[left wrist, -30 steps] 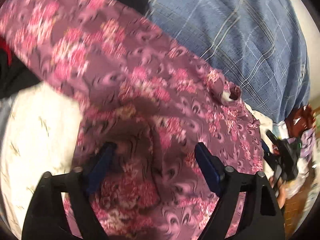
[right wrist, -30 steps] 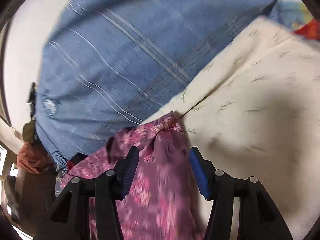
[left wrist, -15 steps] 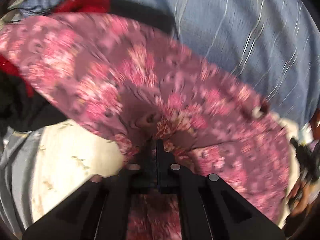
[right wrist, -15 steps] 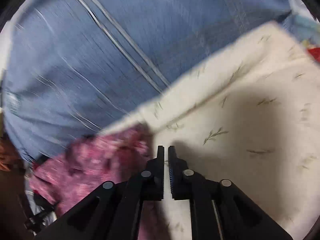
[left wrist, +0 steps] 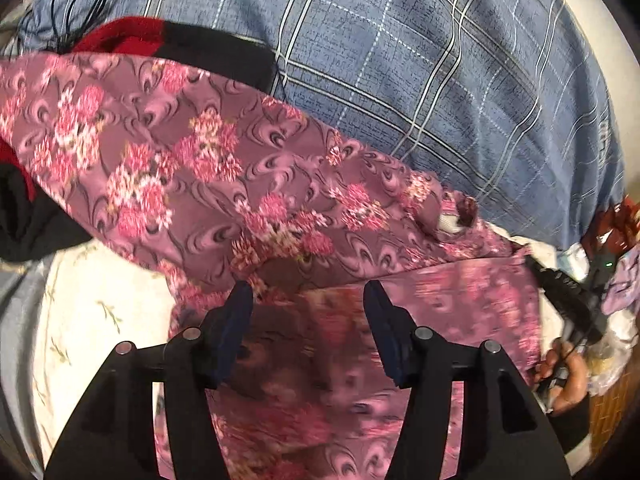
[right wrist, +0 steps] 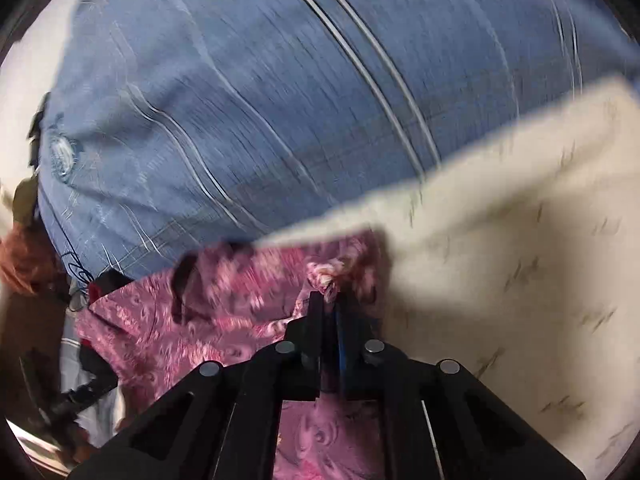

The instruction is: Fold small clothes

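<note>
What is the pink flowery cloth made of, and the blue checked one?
Pink flowery cloth: likely thin woven fabric with a printed pattern; it drapes and folds softly. Blue checked cloth: seemingly sturdier matte cotton-like weave; fine threads show between its pale lines.

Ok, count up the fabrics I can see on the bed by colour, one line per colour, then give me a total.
Purple-pink floral garment: 1
Blue plaid cloth: 1
Cream leaf-print sheet: 1
Red and black garment: 1
Total: 4

blue checked sheet (left wrist: 440, 92) | cream leaf-print cloth (right wrist: 520, 280) | black cable (left wrist: 80, 4)
</note>
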